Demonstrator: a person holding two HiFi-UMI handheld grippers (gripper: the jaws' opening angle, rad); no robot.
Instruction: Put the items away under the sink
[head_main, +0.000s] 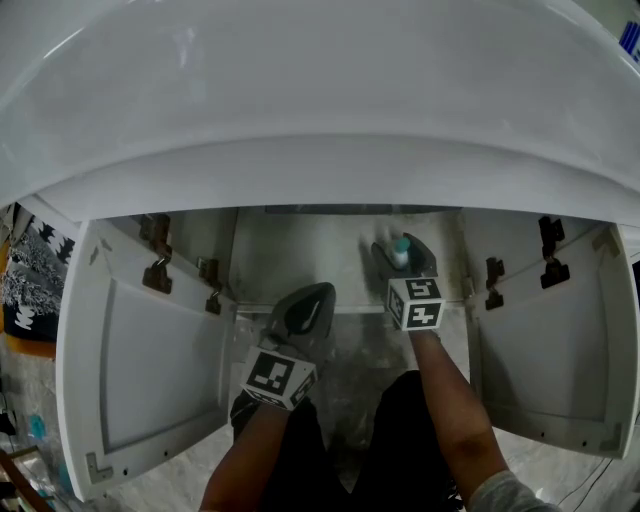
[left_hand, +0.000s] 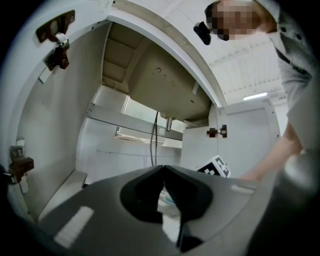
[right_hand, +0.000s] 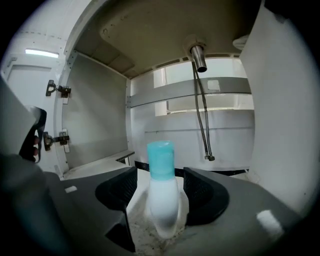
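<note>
One teal-capped bottle (right_hand: 161, 200) stands upright on the cabinet floor (right_hand: 145, 236) under the sink (head_main: 300, 100); right tongs (right_hand: 160, 175) straddle it, spread, not touching; left tongs (left_hand: 163, 175) closed and empty; placing seems done; next, the right should back straight out without tipping it.

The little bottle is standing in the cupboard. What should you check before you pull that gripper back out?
1. The bottle stands upright on the cupboard floor: ok.
2. The right gripper has its jaws apart, with a gap on each side of the bottle: ok.
3. The left gripper is shut with nothing in it: ok.
4. The left door and right door are wide open: ok.
5. The hose hangs farther back, apart from the bottle: ok.
6. More things are waiting to be put away: cannot tell.
</note>
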